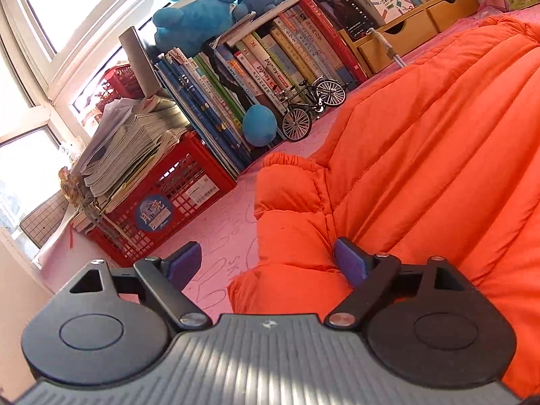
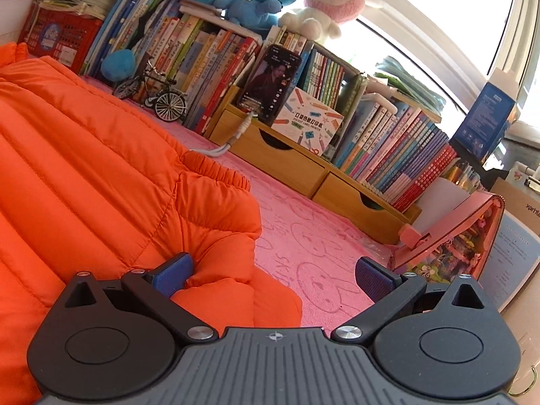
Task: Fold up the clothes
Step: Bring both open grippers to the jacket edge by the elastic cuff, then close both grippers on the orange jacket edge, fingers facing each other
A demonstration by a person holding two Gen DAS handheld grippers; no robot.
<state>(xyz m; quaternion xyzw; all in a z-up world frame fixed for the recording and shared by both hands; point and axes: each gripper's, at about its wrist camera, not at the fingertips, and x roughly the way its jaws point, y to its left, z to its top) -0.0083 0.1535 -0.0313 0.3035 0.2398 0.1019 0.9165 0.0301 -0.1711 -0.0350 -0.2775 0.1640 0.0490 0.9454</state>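
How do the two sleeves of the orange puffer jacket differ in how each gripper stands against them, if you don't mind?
The left gripper has the left-view sleeve filling most of its gap; the right gripper has the right-view sleeve filling only the gap's left part, pink mat showing beyond. Both grippers are open, and both sleeves lie bunched with elastic cuffs.

A sunlit room corner, crowded with books and toys.
Bright windows (image 1: 30, 77) stand behind rows of books (image 2: 209, 64); blue plush toys (image 1: 202, 10) sit on top, a red crate (image 1: 168, 202) carries stacked papers, and wooden drawers (image 2: 303, 172) rest on the pink patterned surface (image 2: 314, 253).
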